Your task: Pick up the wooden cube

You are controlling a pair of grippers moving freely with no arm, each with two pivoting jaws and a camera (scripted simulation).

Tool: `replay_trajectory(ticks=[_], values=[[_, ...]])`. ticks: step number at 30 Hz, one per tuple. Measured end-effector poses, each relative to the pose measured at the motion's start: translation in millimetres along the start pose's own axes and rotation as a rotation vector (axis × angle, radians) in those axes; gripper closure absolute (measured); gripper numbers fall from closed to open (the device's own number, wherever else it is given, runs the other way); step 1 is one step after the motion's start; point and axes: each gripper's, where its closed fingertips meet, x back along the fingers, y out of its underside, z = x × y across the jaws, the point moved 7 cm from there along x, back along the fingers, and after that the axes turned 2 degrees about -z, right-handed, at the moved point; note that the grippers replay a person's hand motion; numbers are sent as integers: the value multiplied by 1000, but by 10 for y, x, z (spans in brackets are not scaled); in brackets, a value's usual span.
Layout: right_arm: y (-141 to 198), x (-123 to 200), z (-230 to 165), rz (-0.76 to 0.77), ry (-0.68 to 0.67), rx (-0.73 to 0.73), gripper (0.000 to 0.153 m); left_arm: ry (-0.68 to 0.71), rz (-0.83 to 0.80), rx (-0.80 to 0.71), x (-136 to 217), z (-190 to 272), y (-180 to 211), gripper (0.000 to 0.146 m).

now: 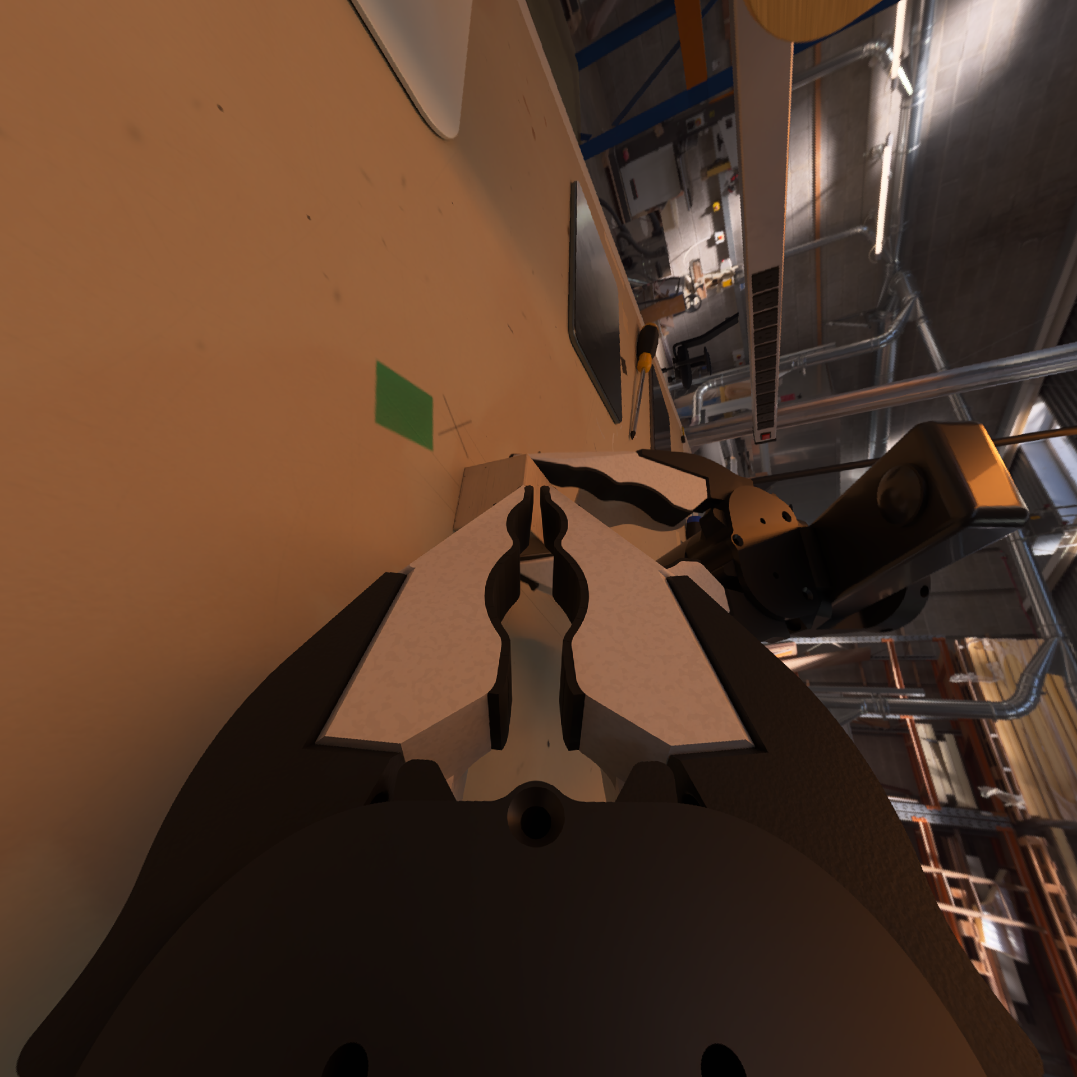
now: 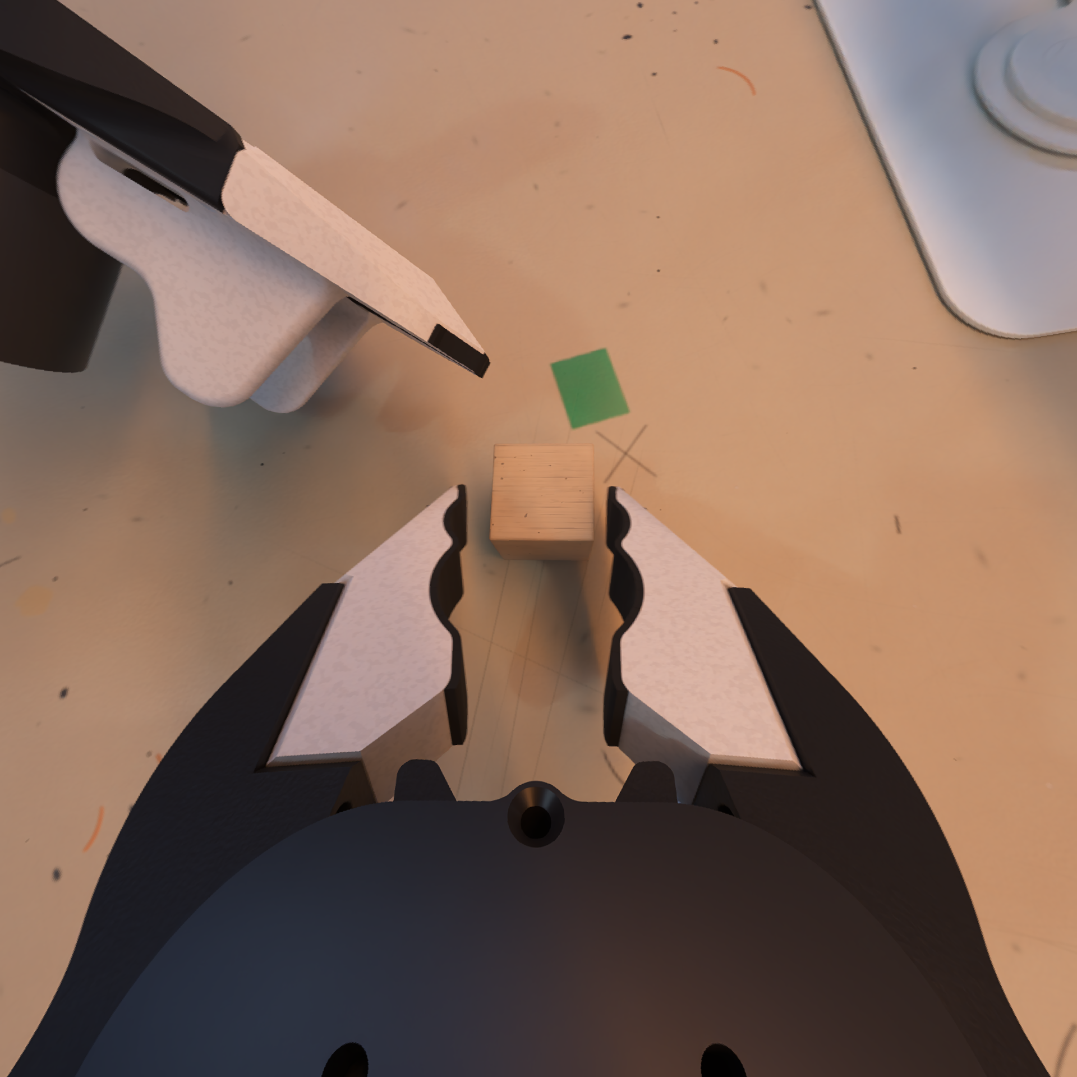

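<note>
The right claw (image 2: 536, 495) stood wide, holding nothing, its fingertips reaching past both sides of the wooden cube (image 2: 542, 495), which sat on the counter (image 2: 233, 553) between them with a gap on each side. By the look of it the approach was nearly done and the grasp not yet made. The next move seemed to call for the jaws to draw in evenly onto the cube's two flat side faces, perhaps after sinking a little lower, then a straight lift.

The cube was pale wood with fine grain lines and crisp edges. The fingers (image 2: 379, 641) were speckled white with dark, wavy inner pads.

Just beyond the cube lay a flat green patch (image 2: 588, 387) and a pencilled cross (image 2: 626, 451).

The left claw (image 1: 537, 489), off to the right claw's left, was nearly shut and held nothing.
</note>
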Motion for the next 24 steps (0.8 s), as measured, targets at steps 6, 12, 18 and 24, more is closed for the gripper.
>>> replay_trajectory(ticks=[6,12,18,24], values=[[2,44,0,12,5,-5,117,56,-36,-25,37,10,-5,143],[96,184,59,0,21,-38,117,-3,-140,-159,28,-19,-81,143],[288,649,128,31,78,-158,117,-23,-204,-164,-40,-65,-129,143],[498,977,-1,190,22,-348,117,-70,-179,-115,-118,-108,-47,143]])
